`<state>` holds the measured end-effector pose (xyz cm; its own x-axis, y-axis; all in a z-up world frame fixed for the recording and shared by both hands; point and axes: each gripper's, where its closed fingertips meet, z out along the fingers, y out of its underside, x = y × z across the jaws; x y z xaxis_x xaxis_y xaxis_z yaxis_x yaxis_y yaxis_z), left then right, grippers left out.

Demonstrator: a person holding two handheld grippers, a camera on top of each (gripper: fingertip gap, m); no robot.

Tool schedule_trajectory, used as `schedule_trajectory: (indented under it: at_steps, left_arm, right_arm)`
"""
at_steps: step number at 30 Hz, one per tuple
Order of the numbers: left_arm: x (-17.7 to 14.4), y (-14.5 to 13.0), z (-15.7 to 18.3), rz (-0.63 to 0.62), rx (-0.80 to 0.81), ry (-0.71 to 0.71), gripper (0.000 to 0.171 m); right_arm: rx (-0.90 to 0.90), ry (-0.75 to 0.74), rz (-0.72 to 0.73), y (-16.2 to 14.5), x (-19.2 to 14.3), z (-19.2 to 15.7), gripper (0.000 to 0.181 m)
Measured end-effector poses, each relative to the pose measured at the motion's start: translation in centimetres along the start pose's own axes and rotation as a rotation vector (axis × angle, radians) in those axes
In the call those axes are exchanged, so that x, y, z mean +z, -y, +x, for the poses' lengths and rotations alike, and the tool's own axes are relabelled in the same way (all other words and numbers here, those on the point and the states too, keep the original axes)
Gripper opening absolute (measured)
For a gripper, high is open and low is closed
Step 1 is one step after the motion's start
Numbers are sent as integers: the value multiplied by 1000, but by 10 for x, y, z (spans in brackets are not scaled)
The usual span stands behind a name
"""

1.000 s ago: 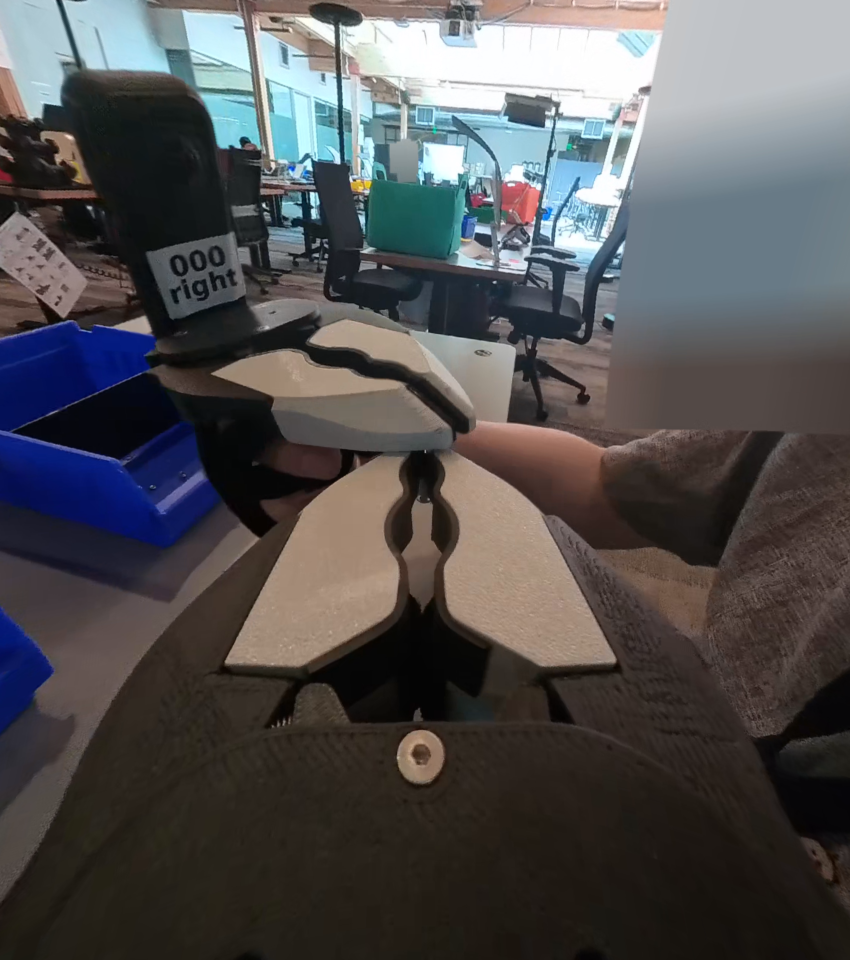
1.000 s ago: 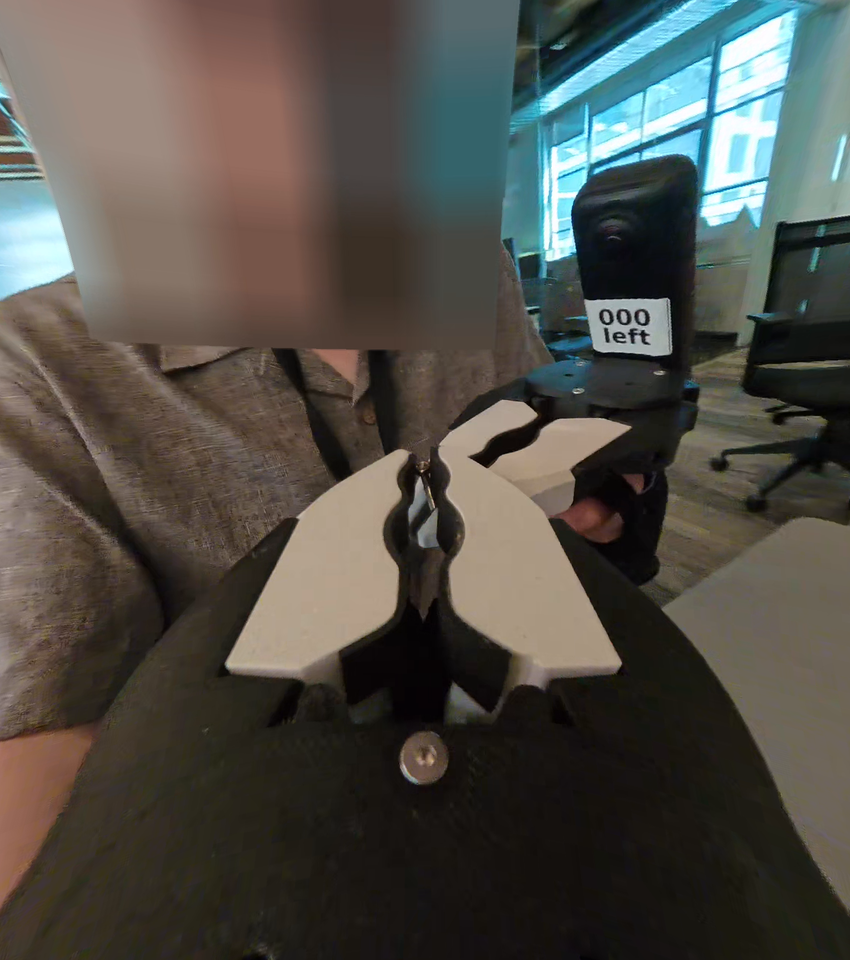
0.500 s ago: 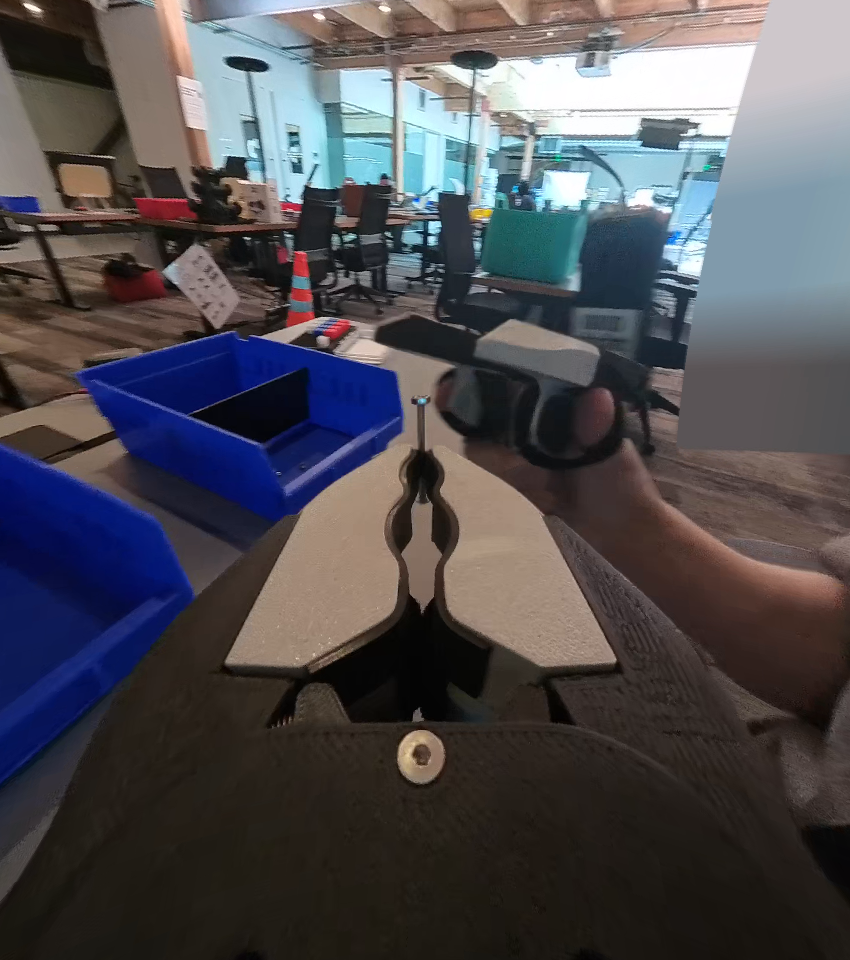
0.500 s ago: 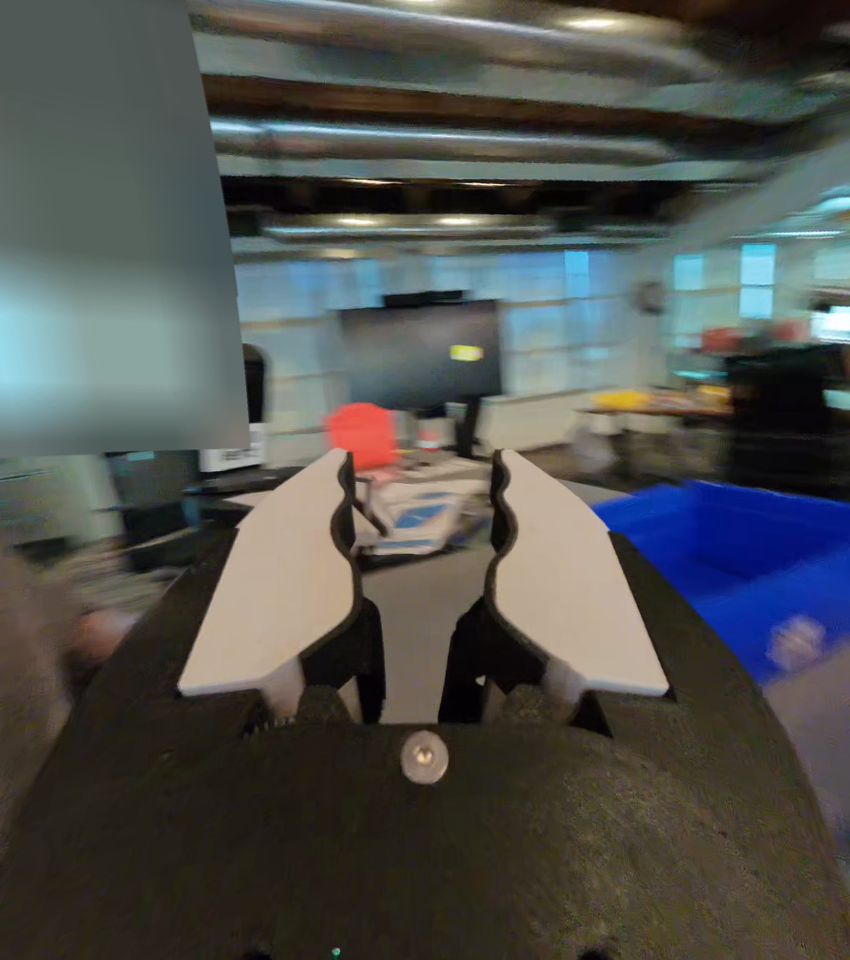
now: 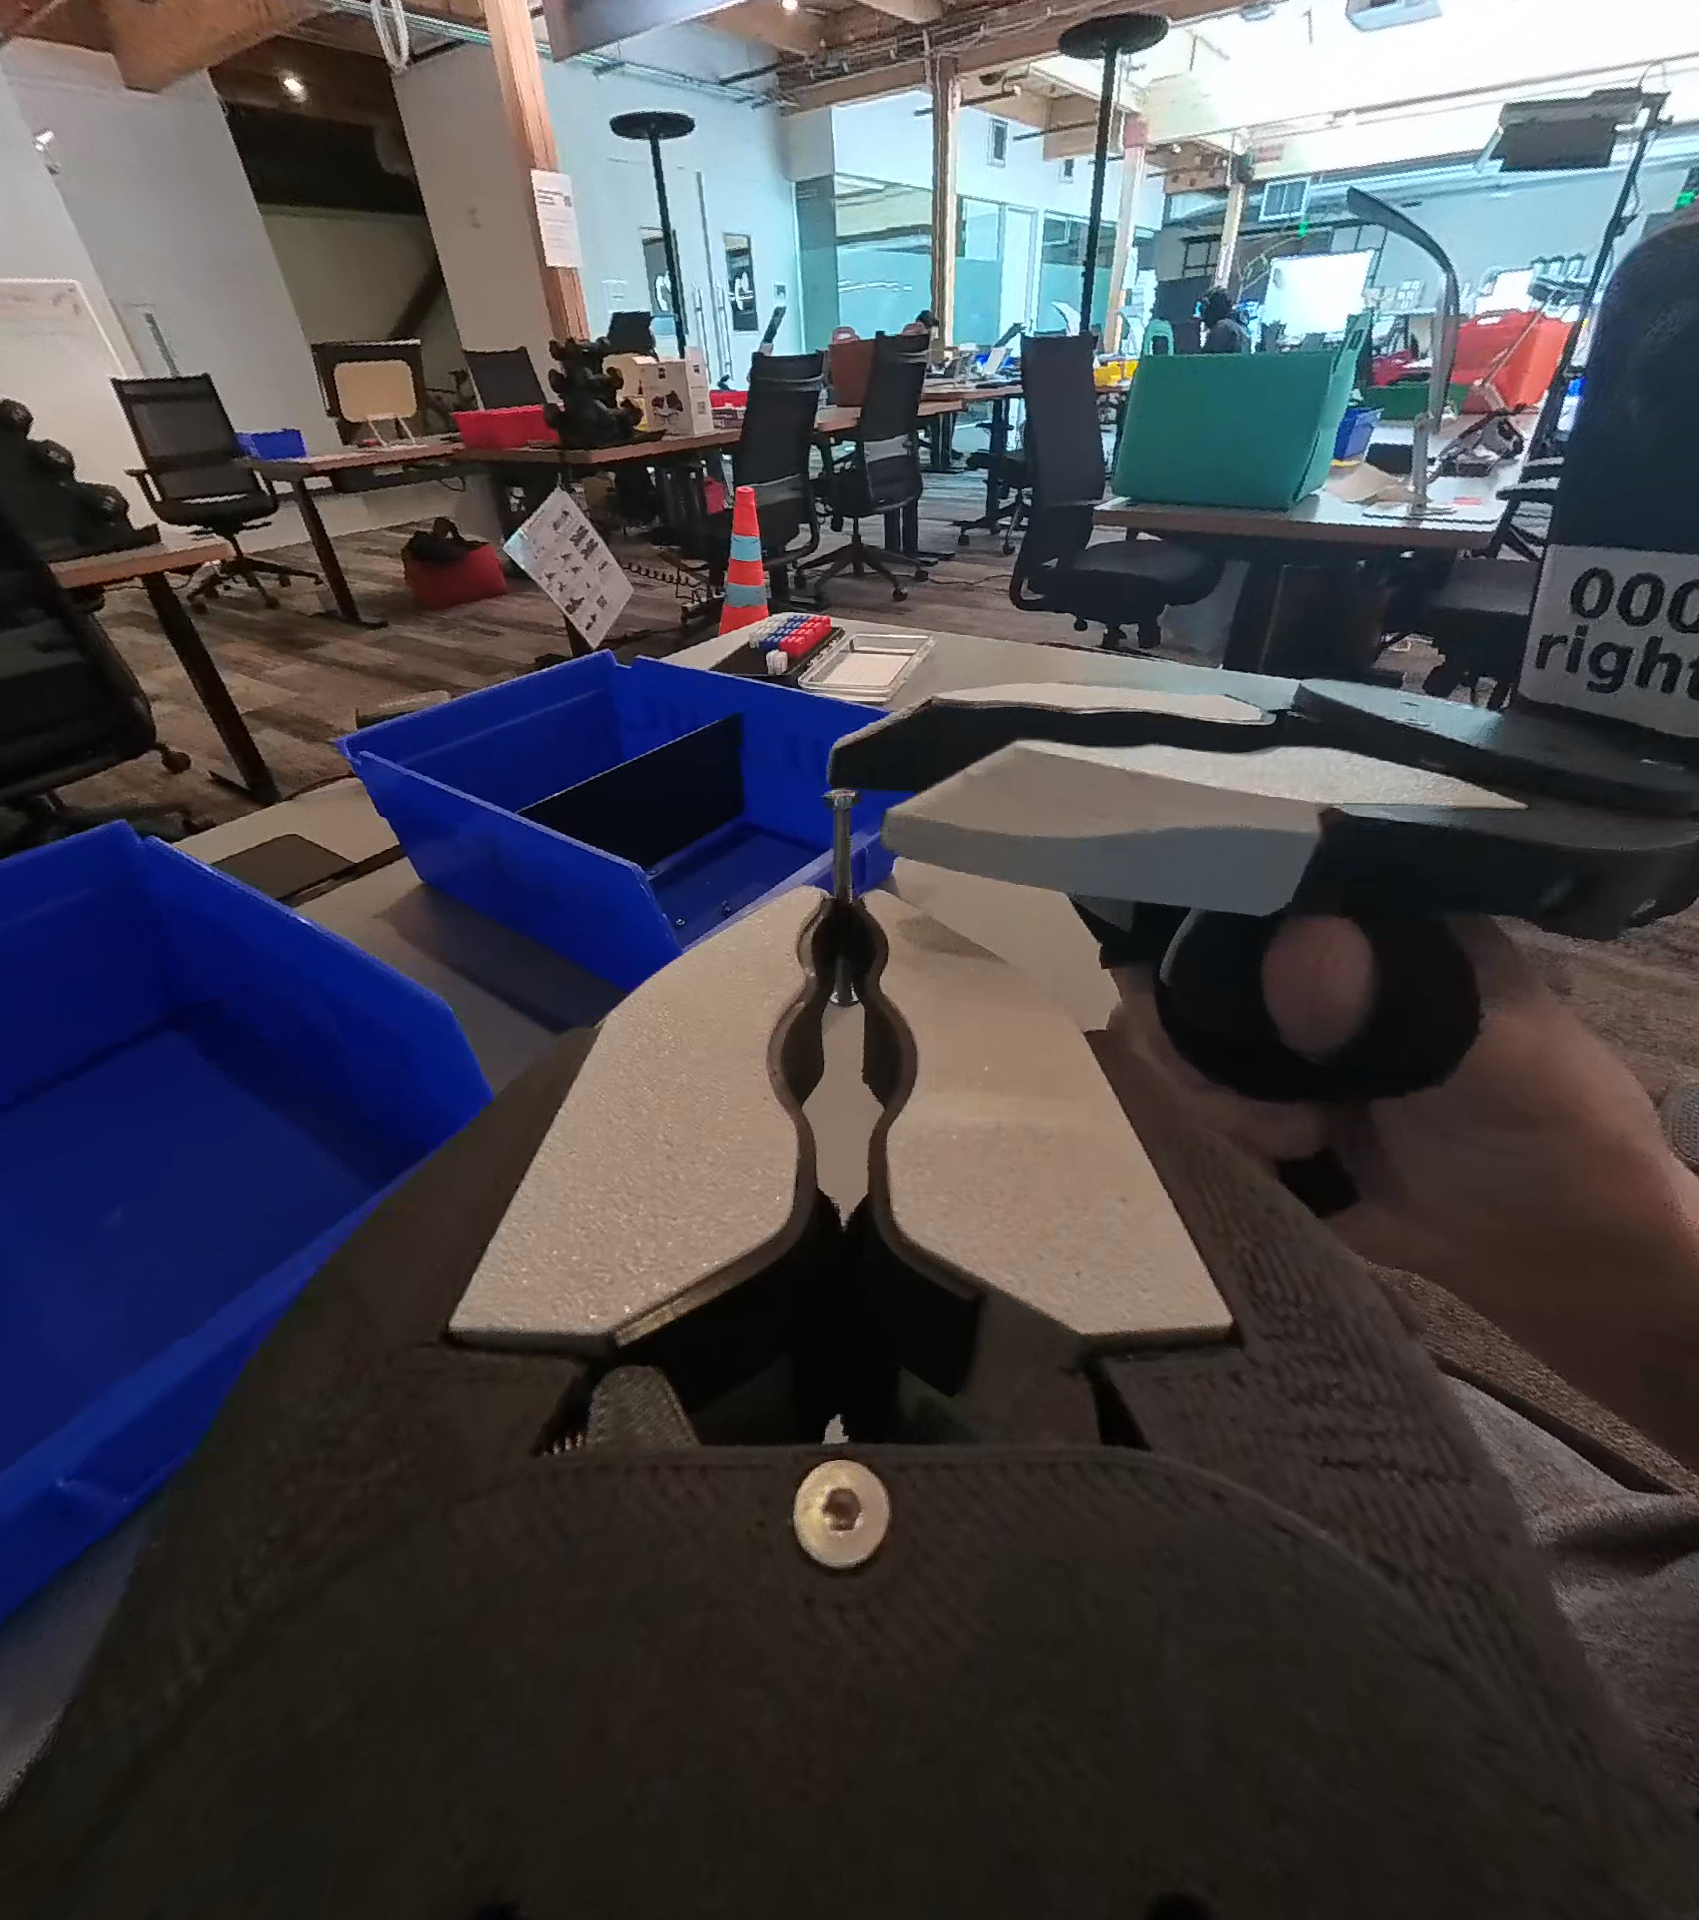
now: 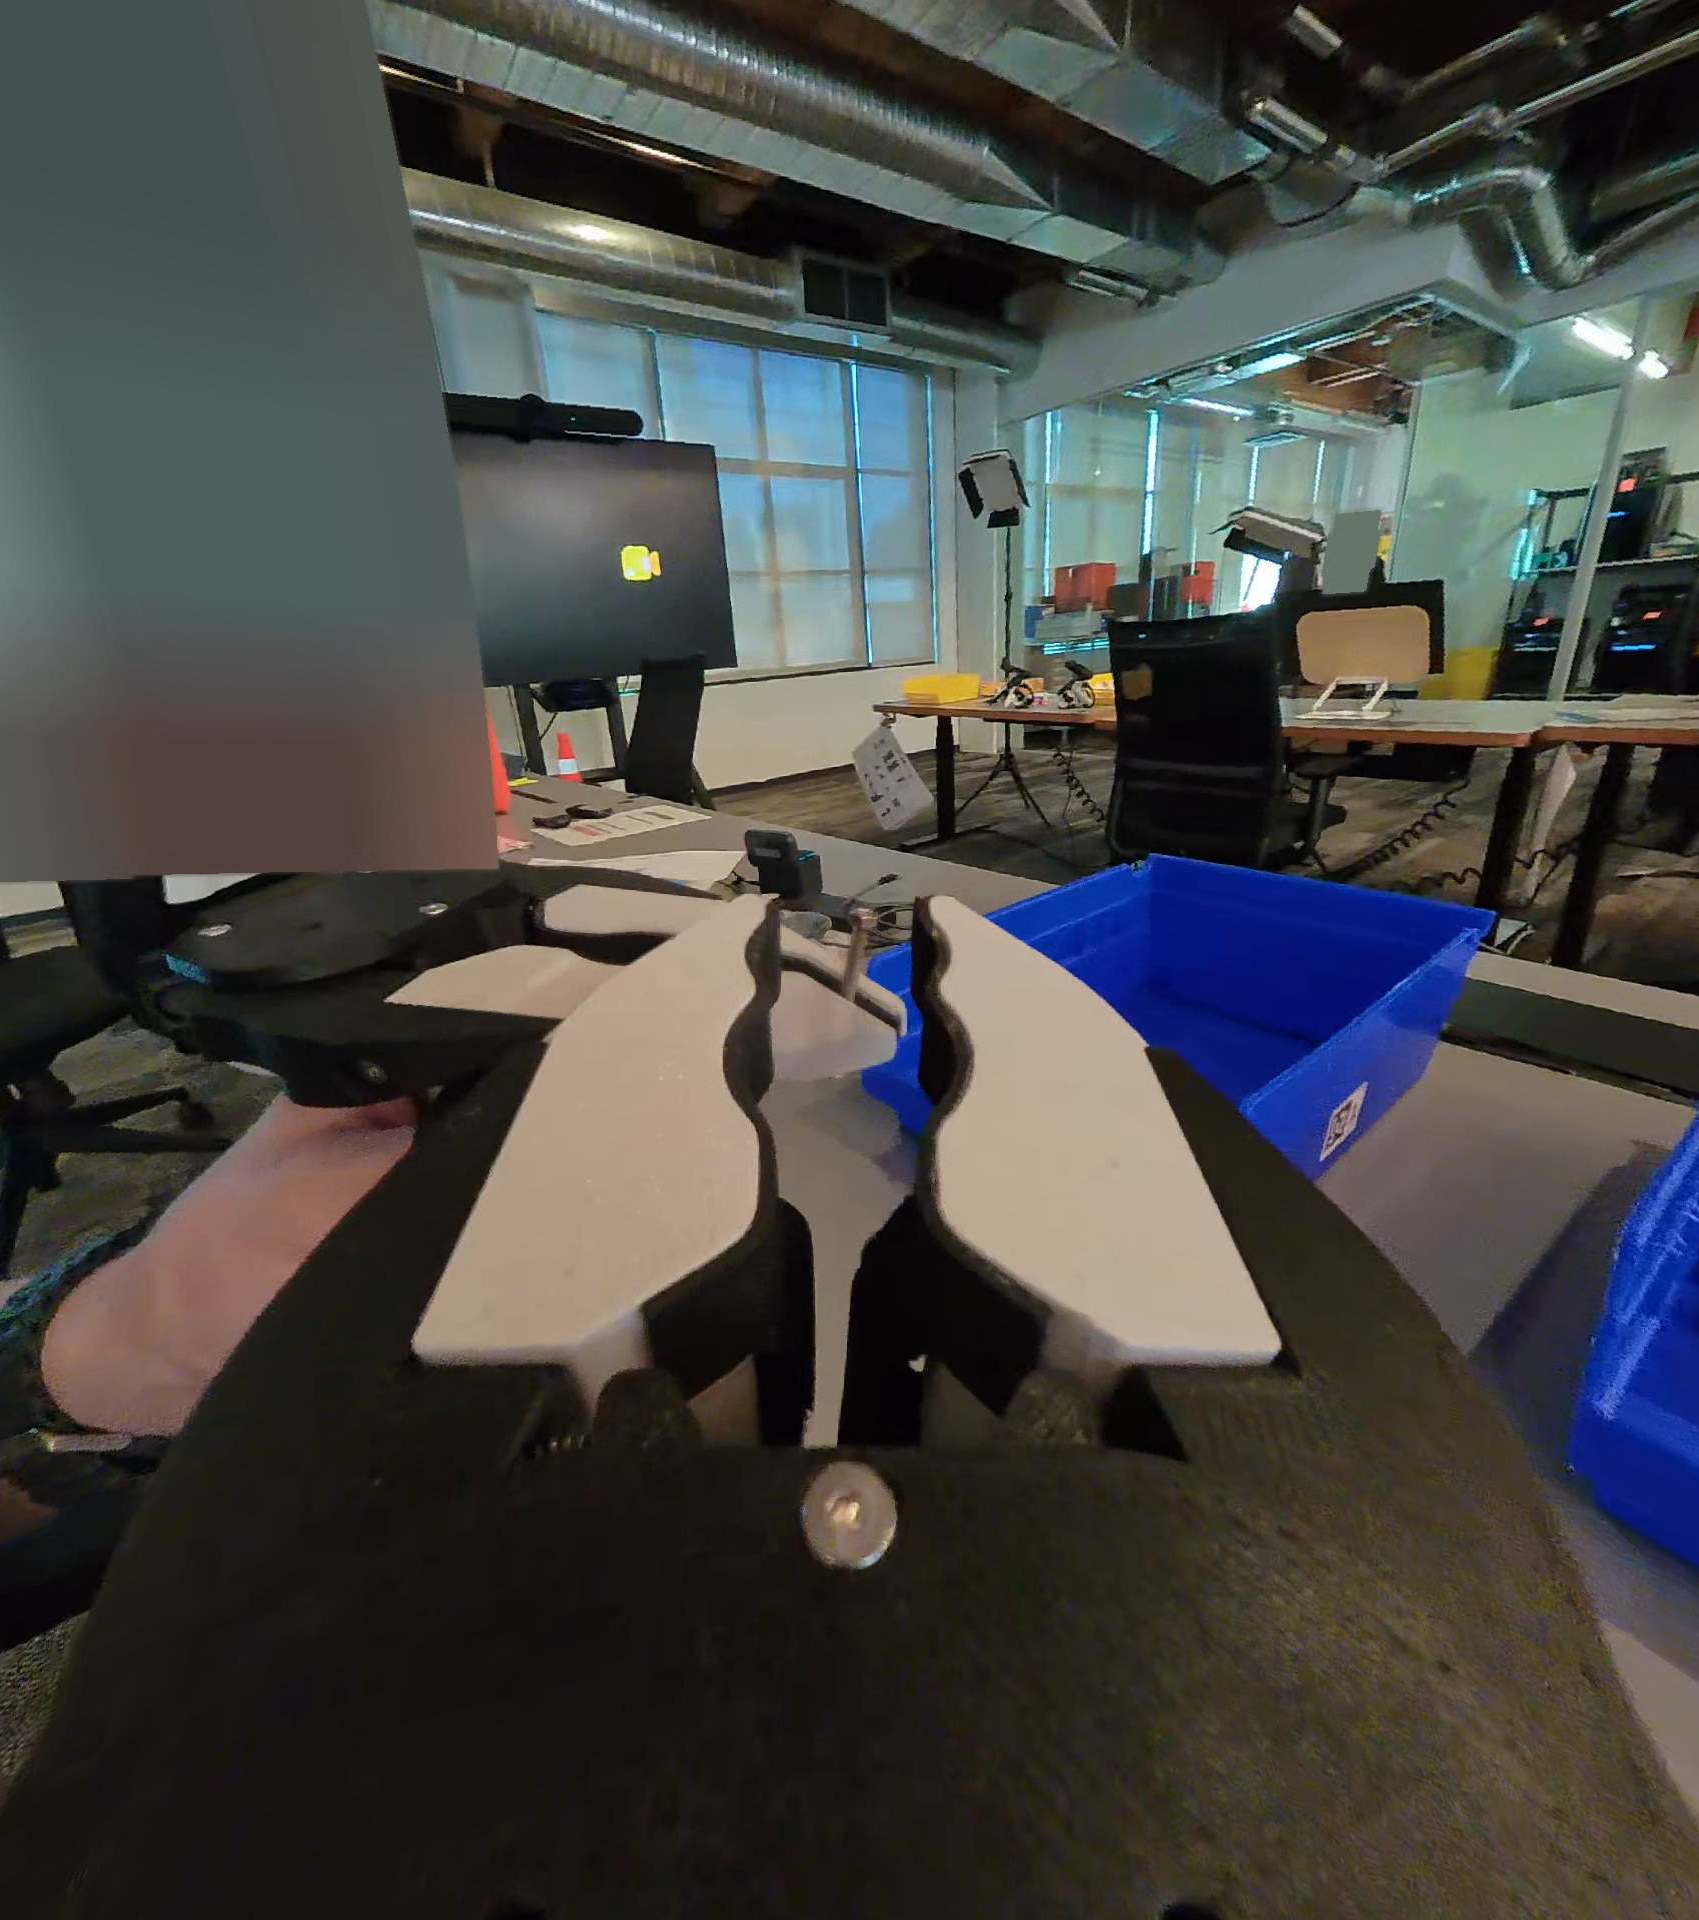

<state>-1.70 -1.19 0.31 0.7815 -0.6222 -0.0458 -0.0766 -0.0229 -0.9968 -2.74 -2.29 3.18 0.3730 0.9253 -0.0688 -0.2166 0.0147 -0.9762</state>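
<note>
Your left gripper (image 5: 843, 940) has its jaws pinched together on a thin silver metal screw (image 5: 841, 896). The shank is caught at the very tips and the head stands upright above them.

Your right gripper (image 6: 843, 940) has its jaws apart with nothing between them. In the left wrist view its fingertips (image 5: 912, 800) sit just beside the screw head, coming in from the right. I can't tell whether they touch it.

The screw hangs over the grey table (image 5: 471, 997), near the front corner of the far blue plastic bin with a black divider (image 5: 616, 790). A second, open blue plastic bin (image 5: 149, 1122) sits at the table's left edge. Beyond the far bin lie a clear plastic parts case (image 5: 866, 661) and a rack of red and blue small parts (image 5: 795, 632).

Handling advice, as a judgement: the tip grip is shallow, so keep the left pinch firm and the wrist level. A sideways knock from the right fingers would likely tilt the screw or flick it out.
</note>
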Motion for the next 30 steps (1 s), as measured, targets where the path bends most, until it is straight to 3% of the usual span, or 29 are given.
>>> schedule_trajectory:
  at_steps: [13,19,23,30]
  left_arm:
    - [-2,3,0,9,18,1,2]
    - [-3,5,3,15,27,-15,2]
    - [-6,12,14,51,0,-102,2]
    - [-2,10,56,33,-29,-335,2]
  right_arm:
    - [44,35,-12,1,6,-1,9]
    - [97,186,-3,2,5,-4,5]
    - [137,519,-23,9,-1,-12,5]
    - [298,1455,-134,15,-47,-22,5]
